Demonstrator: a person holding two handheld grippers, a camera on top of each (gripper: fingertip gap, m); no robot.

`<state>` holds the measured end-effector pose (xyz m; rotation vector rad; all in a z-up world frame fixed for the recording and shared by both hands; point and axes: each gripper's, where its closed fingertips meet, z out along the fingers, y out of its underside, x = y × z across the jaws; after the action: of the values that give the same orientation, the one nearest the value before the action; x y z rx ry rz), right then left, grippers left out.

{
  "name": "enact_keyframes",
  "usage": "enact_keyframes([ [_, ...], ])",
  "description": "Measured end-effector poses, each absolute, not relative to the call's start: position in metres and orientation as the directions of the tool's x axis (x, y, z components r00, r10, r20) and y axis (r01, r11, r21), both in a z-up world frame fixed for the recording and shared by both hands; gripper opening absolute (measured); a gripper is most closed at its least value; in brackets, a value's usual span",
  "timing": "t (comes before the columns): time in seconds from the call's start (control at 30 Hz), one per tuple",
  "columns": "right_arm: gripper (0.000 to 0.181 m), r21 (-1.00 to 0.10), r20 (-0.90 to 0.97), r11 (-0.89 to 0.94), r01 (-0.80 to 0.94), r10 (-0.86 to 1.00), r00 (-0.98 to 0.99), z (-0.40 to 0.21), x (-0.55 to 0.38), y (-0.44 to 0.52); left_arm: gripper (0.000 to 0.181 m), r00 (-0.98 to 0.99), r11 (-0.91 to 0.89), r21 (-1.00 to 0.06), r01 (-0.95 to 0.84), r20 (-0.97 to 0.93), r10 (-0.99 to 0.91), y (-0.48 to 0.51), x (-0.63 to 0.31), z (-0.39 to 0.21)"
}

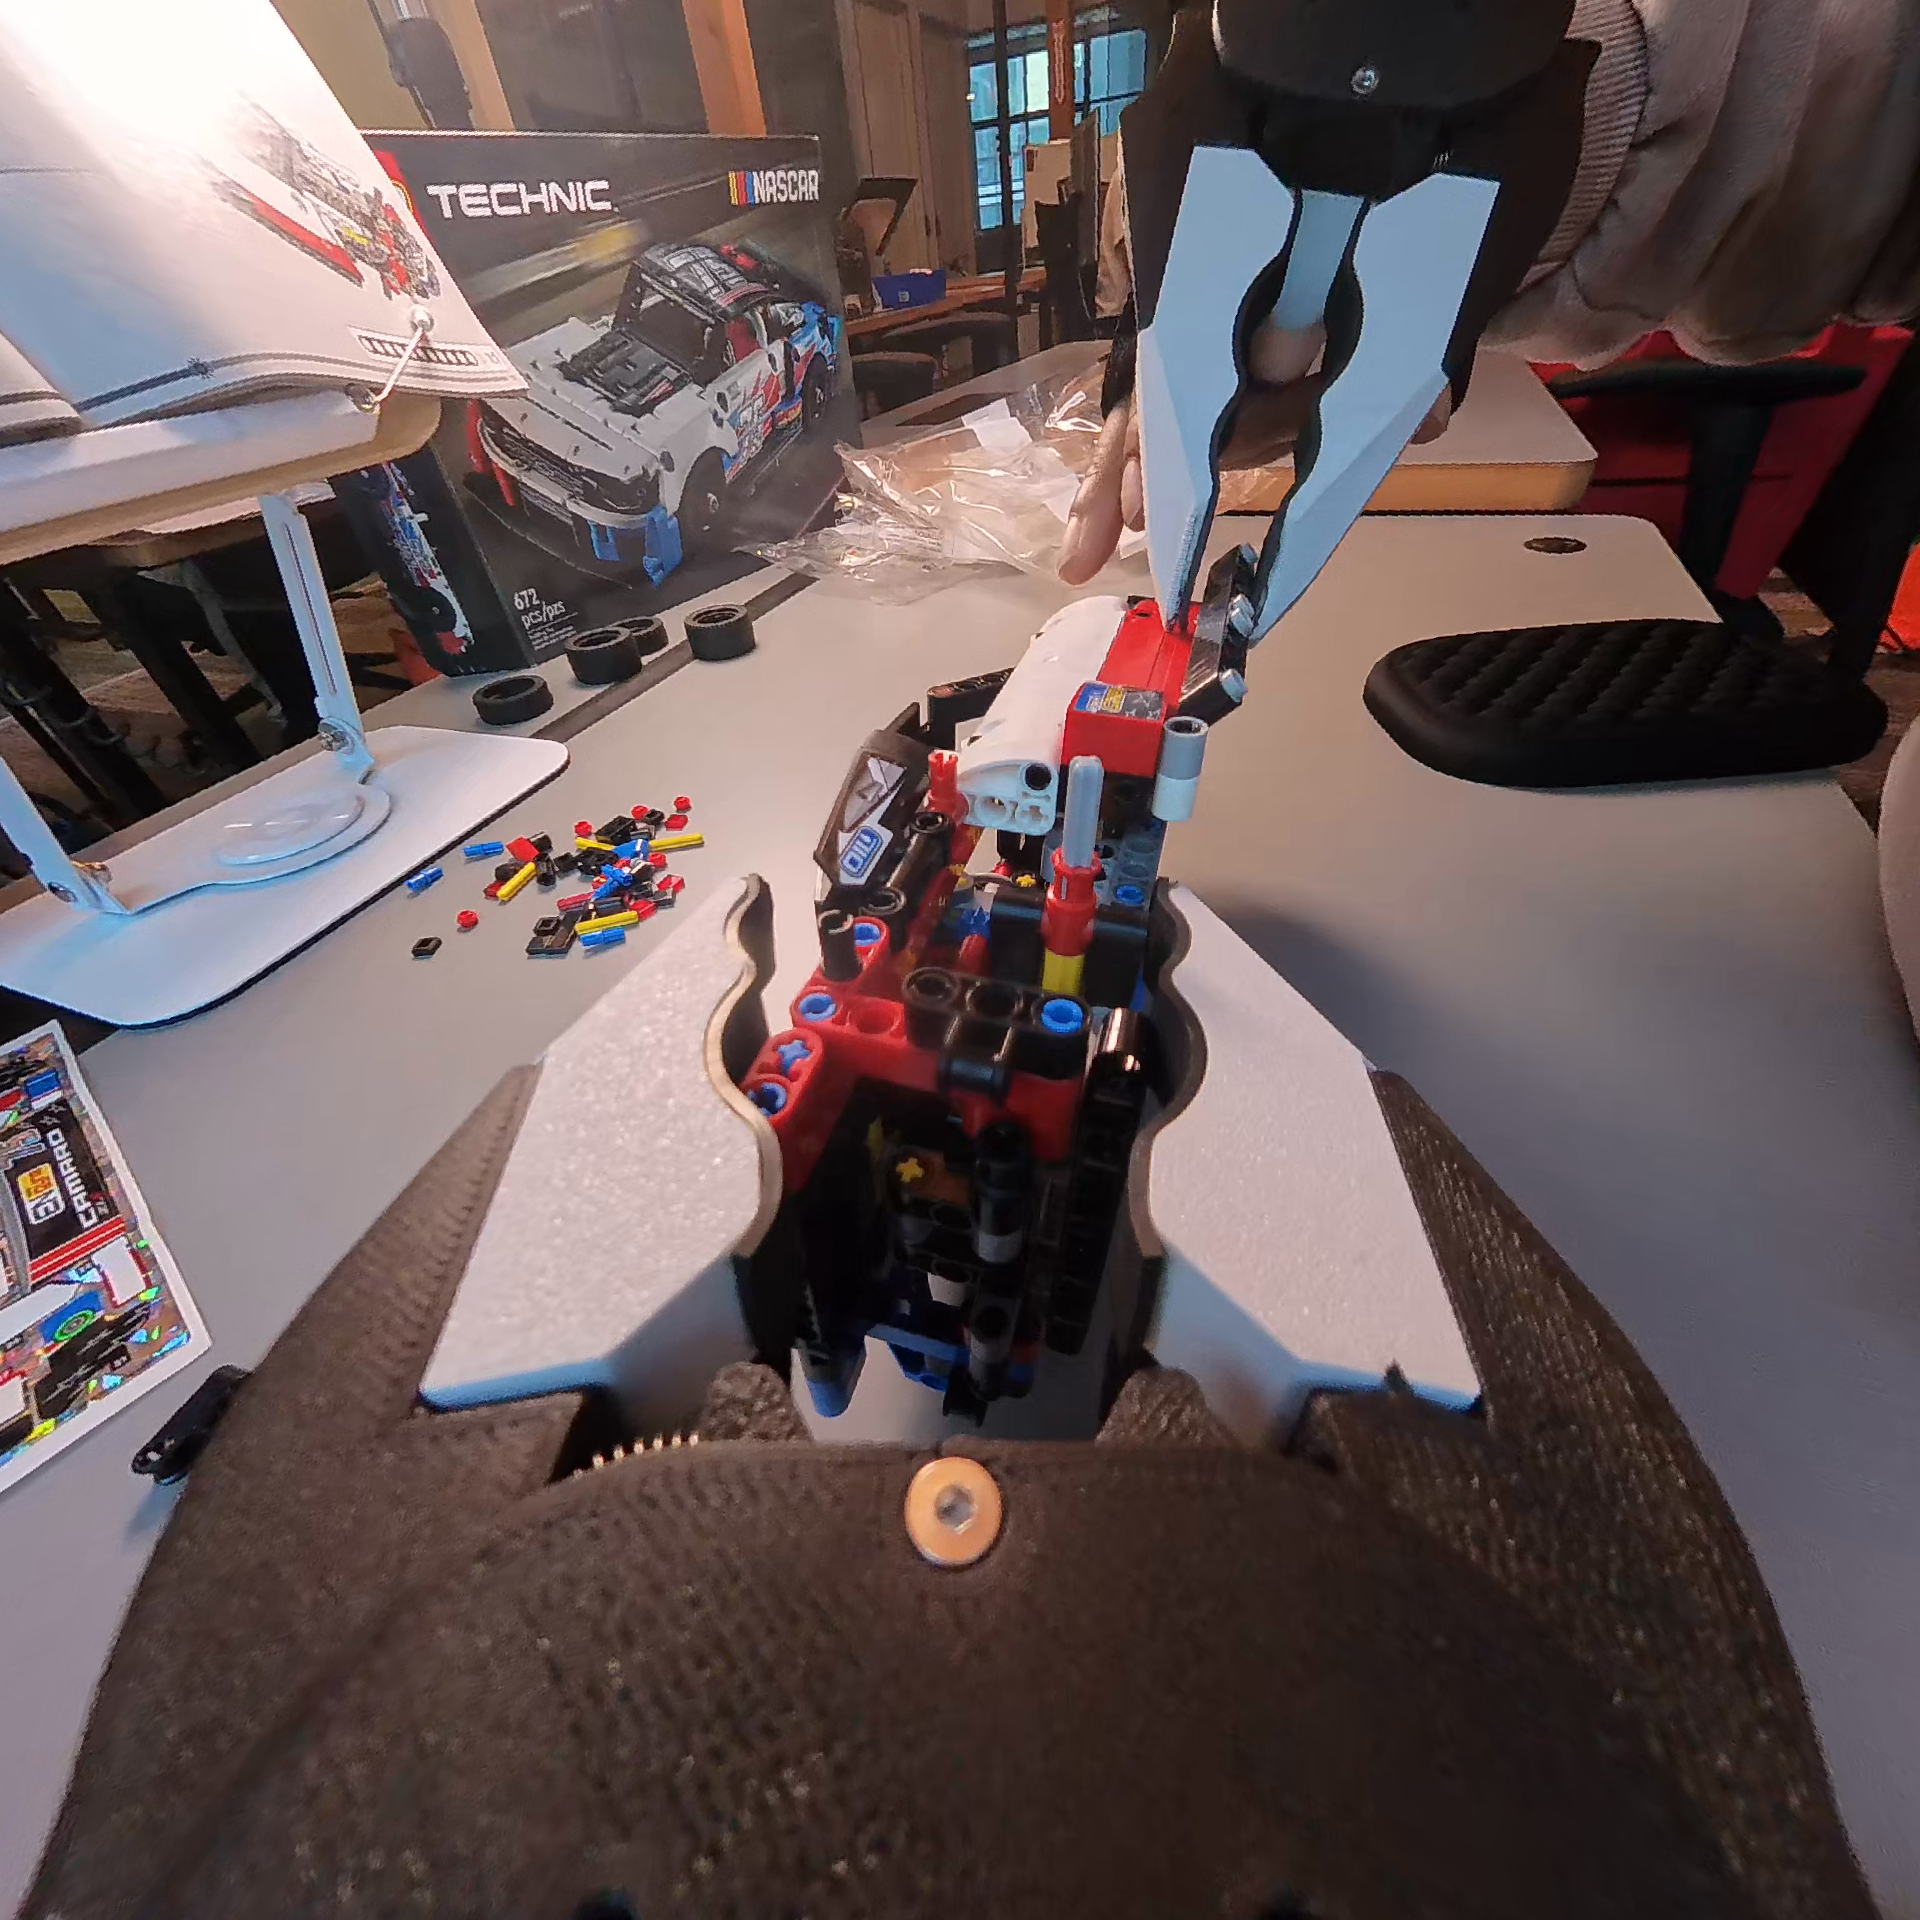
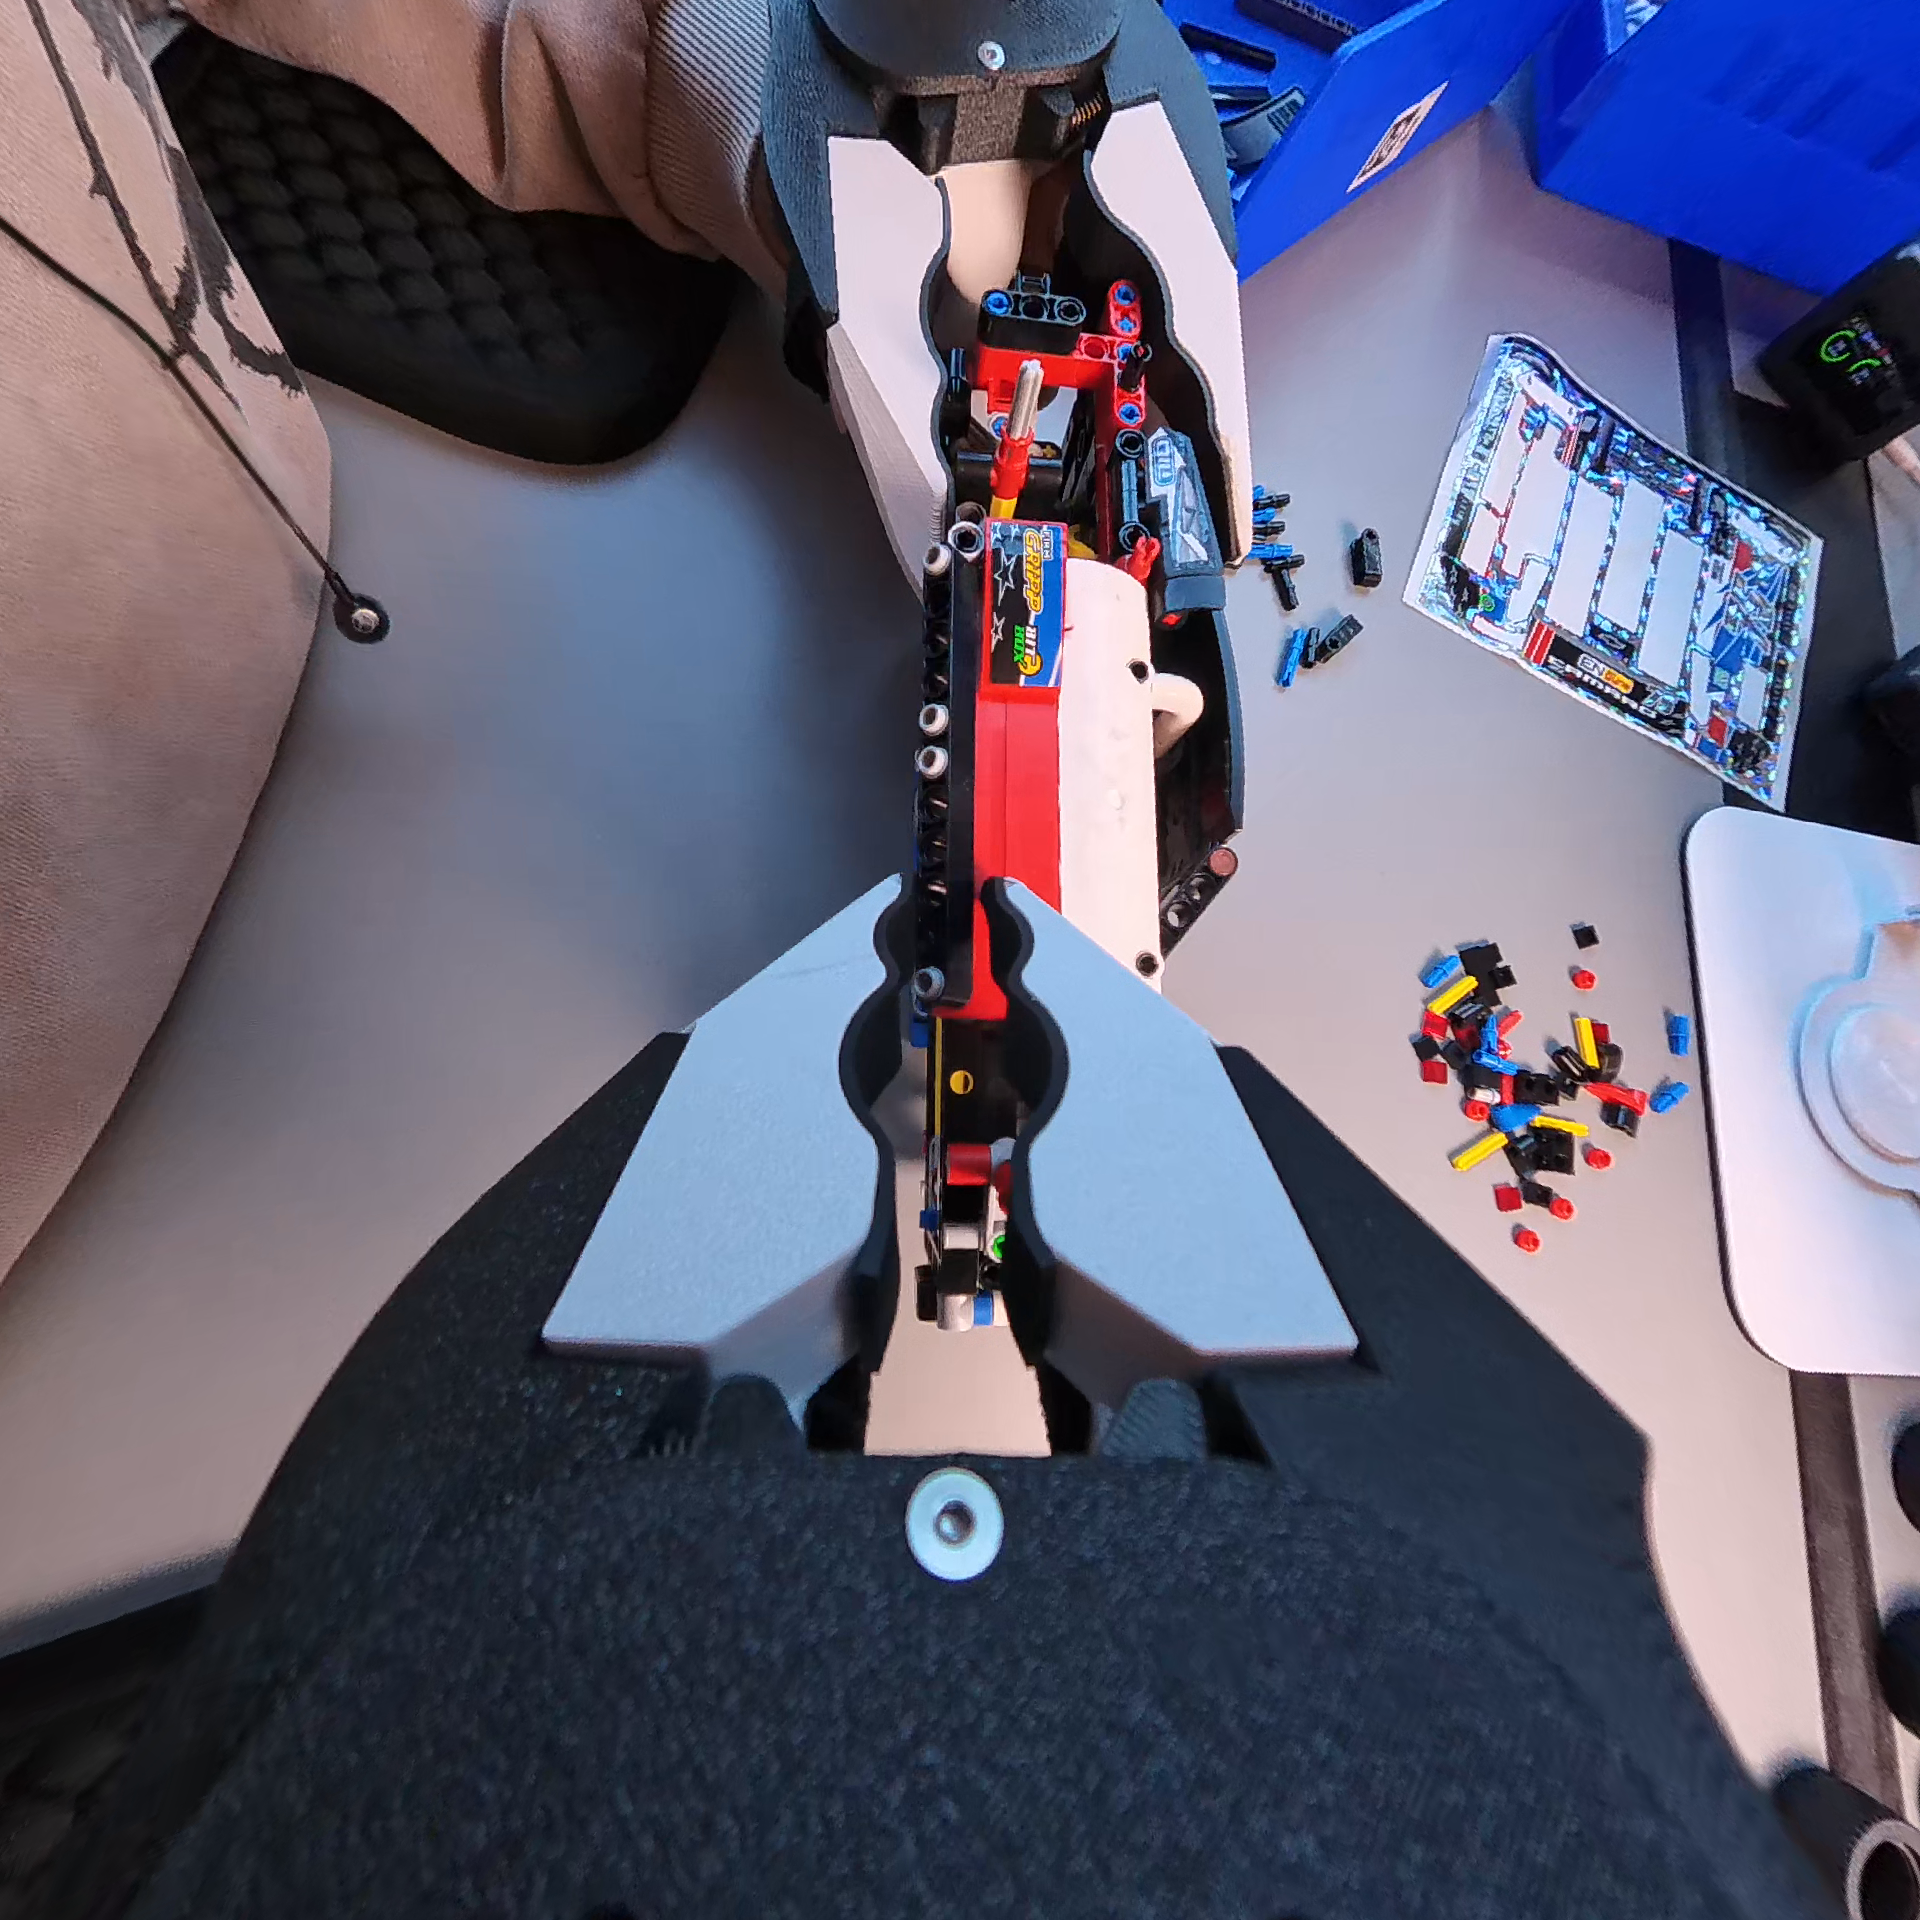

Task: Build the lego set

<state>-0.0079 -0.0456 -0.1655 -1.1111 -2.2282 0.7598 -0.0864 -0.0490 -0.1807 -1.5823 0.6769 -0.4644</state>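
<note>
Model: a partly built red, black and white lego car body [image 1: 997, 997] was held above the grey bench [image 1: 1507, 987], at the centre of both views.
Left gripper: the left gripper [image 1: 961, 914] had its jaws clenched around the car body's near end, gripping the red and black frame on both sides.
Right gripper: the right gripper [image 2: 940, 914] had its jaws clenched on a long black beam [image 2: 940, 769] studded with grey pins, pressed against the red panel [image 2: 1018, 769] along the model's far end.
Loose parts: a scatter of small red, blue, yellow and black pieces [image 1: 582, 883] lay on the bench at ten o'clock in the left wrist view.
Tyres: four black tyres [image 1: 603, 655] stood beyond the pieces, near the set's box [image 1: 623, 395].
Sticker sheet: a shiny sticker sheet [image 2: 1610, 582] lay at two o'clock in the right wrist view.
Instructions: an open booklet [image 1: 208, 260] rested on a white stand [image 1: 312, 810] at ten o'clock.
</note>
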Motion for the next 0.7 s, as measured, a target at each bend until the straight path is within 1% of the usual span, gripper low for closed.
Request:
enact_keyframes([
  [0.07,0.009,-0.684,0.204,0.503,0.528,0.827,-0.524,-0.1651,-0.008,-0.0457,0.071,0.743,-0.036,-0.988,-0.153,-0.091,-0.663,-0.049,-0.0866,-0.1807],
  [0.17,0.016,-0.68,0.202,0.498,0.538,0.833,-0.516,-0.1649,-0.0087,-0.0437,0.071,0.742,-0.035,-0.987,-0.154,-0.092,-0.664,-0.0492,-0.0863,-0.1808],
  [0.3,0.017,-0.67,0.229,0.518,0.532,0.825,-0.516,-0.1641,-0.0096,-0.0424,0.071,0.743,-0.039,-0.988,-0.15,-0.087,-0.664,-0.0491,-0.0866,-0.1809],
  [0.7,0.006,-0.679,0.255,0.528,0.51,0.821,-0.511,-0.1589,-0.0079,-0.0442,0.071,0.74,-0.039,-0.988,-0.15,-0.086,-0.667,-0.0497,-0.0857,-0.181],
])
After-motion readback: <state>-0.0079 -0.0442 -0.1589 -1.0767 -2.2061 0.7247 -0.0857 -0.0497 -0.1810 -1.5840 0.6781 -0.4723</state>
